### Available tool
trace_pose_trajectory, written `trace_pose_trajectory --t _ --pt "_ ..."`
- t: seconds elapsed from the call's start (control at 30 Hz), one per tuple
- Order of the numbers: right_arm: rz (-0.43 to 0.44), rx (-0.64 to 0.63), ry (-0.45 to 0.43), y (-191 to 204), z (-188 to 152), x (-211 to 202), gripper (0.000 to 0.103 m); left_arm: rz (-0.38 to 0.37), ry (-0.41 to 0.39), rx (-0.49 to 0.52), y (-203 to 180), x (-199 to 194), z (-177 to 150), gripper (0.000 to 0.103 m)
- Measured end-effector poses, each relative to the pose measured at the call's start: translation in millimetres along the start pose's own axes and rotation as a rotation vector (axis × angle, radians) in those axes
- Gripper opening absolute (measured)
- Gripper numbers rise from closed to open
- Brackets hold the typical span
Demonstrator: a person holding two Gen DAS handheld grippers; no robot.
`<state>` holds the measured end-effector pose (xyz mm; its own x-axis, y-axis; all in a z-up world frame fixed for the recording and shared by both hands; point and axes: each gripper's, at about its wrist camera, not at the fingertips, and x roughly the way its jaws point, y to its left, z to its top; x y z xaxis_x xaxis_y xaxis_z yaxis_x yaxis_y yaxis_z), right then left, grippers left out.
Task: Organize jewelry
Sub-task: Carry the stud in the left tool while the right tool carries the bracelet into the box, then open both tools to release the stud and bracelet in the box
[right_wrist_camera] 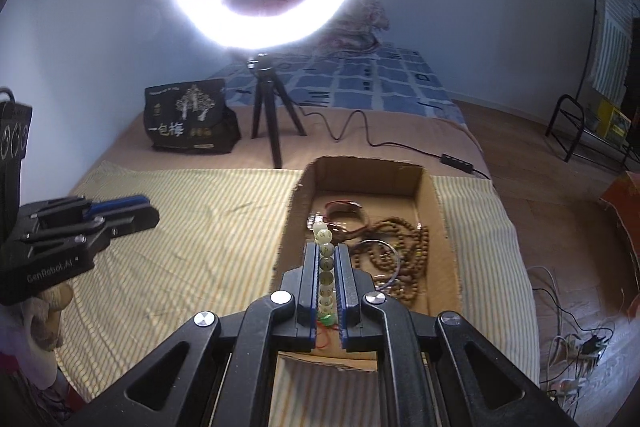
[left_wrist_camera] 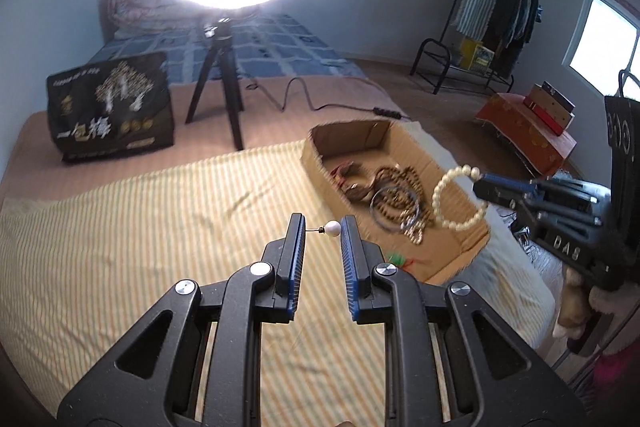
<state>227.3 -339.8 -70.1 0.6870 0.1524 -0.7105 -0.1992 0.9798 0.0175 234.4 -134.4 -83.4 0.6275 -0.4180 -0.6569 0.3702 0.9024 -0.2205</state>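
My left gripper (left_wrist_camera: 322,227) is shut on a pearl stud earring (left_wrist_camera: 332,227): the pin presses the left finger, the white ball the right finger, above the striped cloth (left_wrist_camera: 160,227). My right gripper (right_wrist_camera: 324,255) is shut on a pale bead bracelet (right_wrist_camera: 325,267), which hangs as a loop (left_wrist_camera: 460,197) over the cardboard box (right_wrist_camera: 438,211). The box holds a brown bead necklace (right_wrist_camera: 404,243), a metal bangle (right_wrist_camera: 380,259) and a red cord bracelet (right_wrist_camera: 346,207). The left gripper shows at the left of the right wrist view (right_wrist_camera: 120,211).
A lit ring light on a black tripod (right_wrist_camera: 268,123) stands behind the box, its cable (right_wrist_camera: 380,143) trailing right. A black printed bag (right_wrist_camera: 188,119) sits at the back left. A clothes rack (left_wrist_camera: 492,27) and a red box (left_wrist_camera: 528,131) are on the floor to the right.
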Motion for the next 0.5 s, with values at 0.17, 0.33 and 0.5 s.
trace_pose_trajectory --t 0.17,0.33,0.5 --pt "-0.011 0.023 0.014 -14 -2 5 0.005 -0.019 -0.002 0.018 -15 23 17 0.017" --pt "-0.021 0.042 0.029 -26 -4 11 0.005 -0.025 0.006 0.036 -30 46 28 0.017" --pt "-0.021 0.066 0.048 -37 -8 18 0.005 -0.026 0.015 0.044 -42 68 35 0.017"
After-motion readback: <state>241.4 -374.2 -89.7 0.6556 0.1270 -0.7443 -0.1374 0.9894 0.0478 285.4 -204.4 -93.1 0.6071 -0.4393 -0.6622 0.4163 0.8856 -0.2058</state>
